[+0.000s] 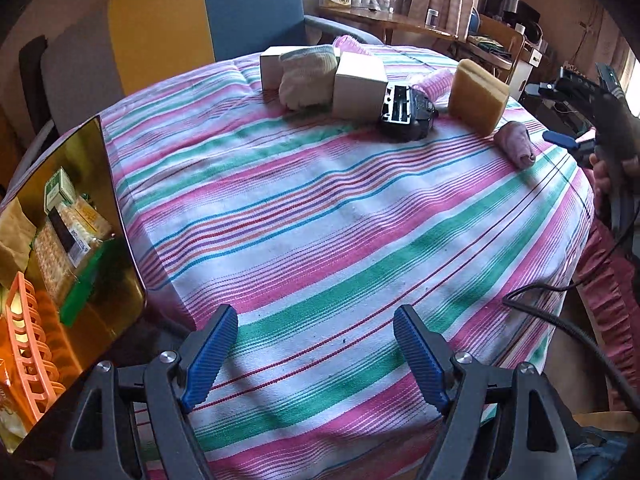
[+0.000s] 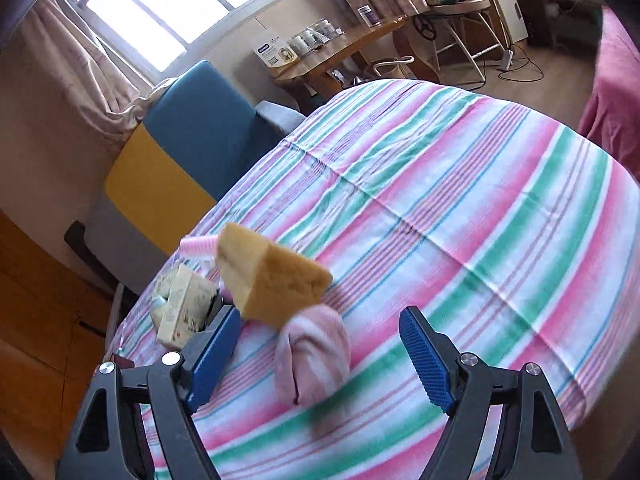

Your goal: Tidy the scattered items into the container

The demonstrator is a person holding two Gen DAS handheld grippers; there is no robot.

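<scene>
Striped cloth (image 1: 320, 208) in pink, green and white across a round table, seen from the left wrist. Left gripper (image 1: 316, 344) low over the near edge, blue pads spread wide, nothing between them. At far left, amber see-through container (image 1: 120, 216) already holding packets, a small green box and a peach plastic rack. Along the far side of the cloth, a cluster: two white boxes (image 1: 358, 88) flanking a cream knitted sock (image 1: 306, 80), pink hair rollers (image 1: 434, 82) behind, a black device (image 1: 406, 114) lying against the nearer box, a yellow sponge (image 1: 476, 96) standing on edge, and a rolled pink cloth (image 1: 516, 144) just beside it. Right gripper (image 1: 568, 140) at the right rim, held in a hand (image 1: 612, 176), one blue pad pointing toward the rolled cloth; opening not clear from this angle.

From the right wrist, slightly blurred: right gripper (image 2: 320, 348) with pads spread wide, empty, rolled pink cloth (image 2: 312, 356) lying on the stripes between and just beyond the fingertips, untouched. Yellow sponge (image 2: 272, 276) directly behind it, white box (image 2: 184, 304) and pink roller (image 2: 196, 246) to the left. Blue-and-yellow armchair (image 2: 192, 148) and bright window beyond the table.
</scene>
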